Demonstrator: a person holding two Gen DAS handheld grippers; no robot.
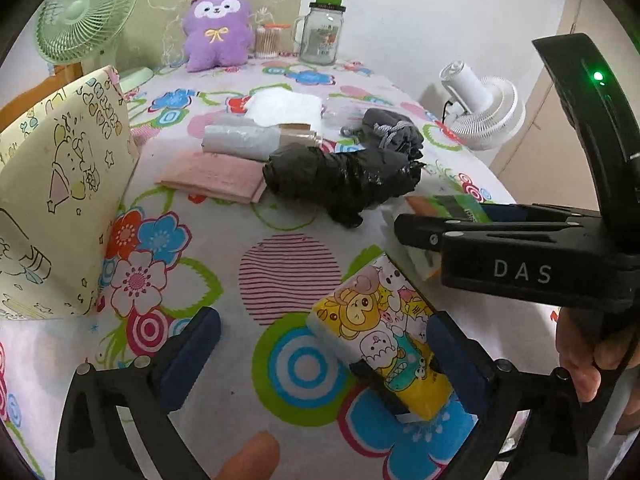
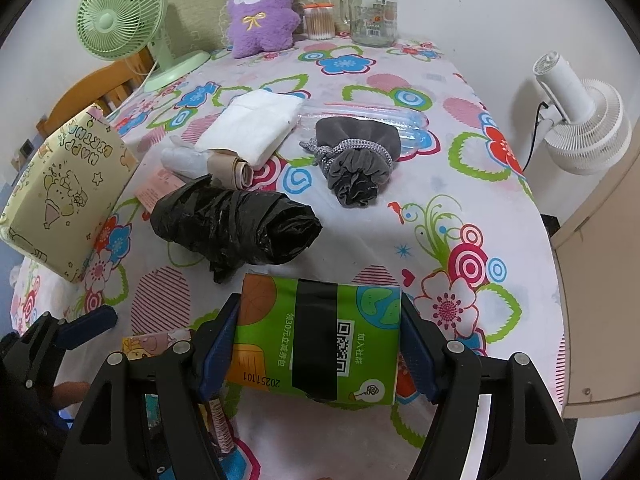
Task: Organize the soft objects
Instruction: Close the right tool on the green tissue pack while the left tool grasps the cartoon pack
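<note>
1. Just this side of the black bag [image 2: 236,222], the right gripper [image 2: 320,344] pinches the green tissue pack [image 2: 320,336] across its short width, a blue pad pressed on each side. I judge that grip suits a squashy pack: squeezing the narrow span keeps it from sagging out.
2. Whether the pack rests on the cloth [image 2: 440,208] or hangs just above it, I cannot tell.
3. Nearer than the black bag and left of the green pack, the left gripper [image 1: 324,354] is spread wide. Its right pad touches the cartoon tissue pack [image 1: 380,336], which lies at a slant on the cloth; its left pad stands well apart from the pack, so nothing is pinched.
4. Left of the black bag stands the yellow box [image 1: 60,184], its side turned to both cameras. It looks like the likely bin for the soft things, though its opening is not shown.
5. Beyond the black bag lie the rest, still loose: a pink cloth [image 1: 216,176], a grey roll [image 1: 240,140], a white pad [image 2: 252,124] and a grey pouch [image 2: 356,160]. They sit close together, probably awaiting sorting.
6. By my reckoning the task is early: two packs in hand or near it, the heap untouched.
</note>
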